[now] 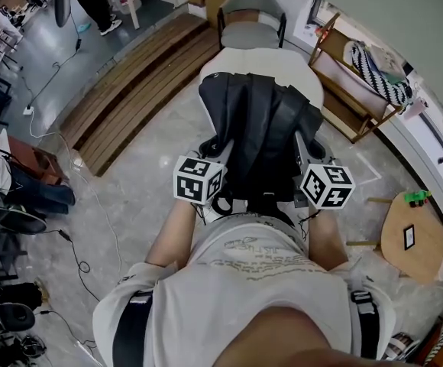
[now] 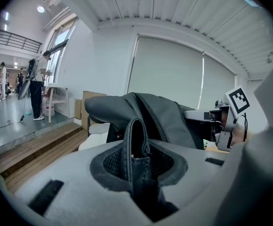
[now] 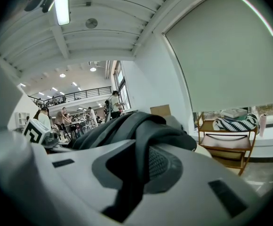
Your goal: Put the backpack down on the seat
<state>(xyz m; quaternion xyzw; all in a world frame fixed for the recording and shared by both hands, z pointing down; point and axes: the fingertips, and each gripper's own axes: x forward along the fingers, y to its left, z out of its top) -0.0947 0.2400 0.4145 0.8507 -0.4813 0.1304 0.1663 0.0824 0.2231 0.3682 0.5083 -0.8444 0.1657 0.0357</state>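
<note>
wooden step (image 1: pixel 137 90) left of seat (image 1: pixel 261 61). left gripper (image 2: pixel 137 173) on near side of seat, jaws nearly closed, pinching a strap loop (image 2: pixel 135 135) of backpack (image 1: pixel 260 128). backpack black, held up between both grippers, far end over seat's near end; contact with seat unclear. right gripper (image 3: pixel 134 173) clamped tight on another strap (image 3: pixel 143 140). shelf (image 1: pixel 351 90) right of seat, stool (image 1: pixel 412 235) on near right of seat

So the backpack (image 1: pixel 261 132) is smooth black fabric with a slight sheen, its strap (image 2: pixel 135 145) coarser webbing. The seat (image 1: pixel 282 61) looks matt cream cloth, floor (image 1: pixel 153 159) glossy stone, step (image 1: pixel 141 82) slatted wood.
</note>
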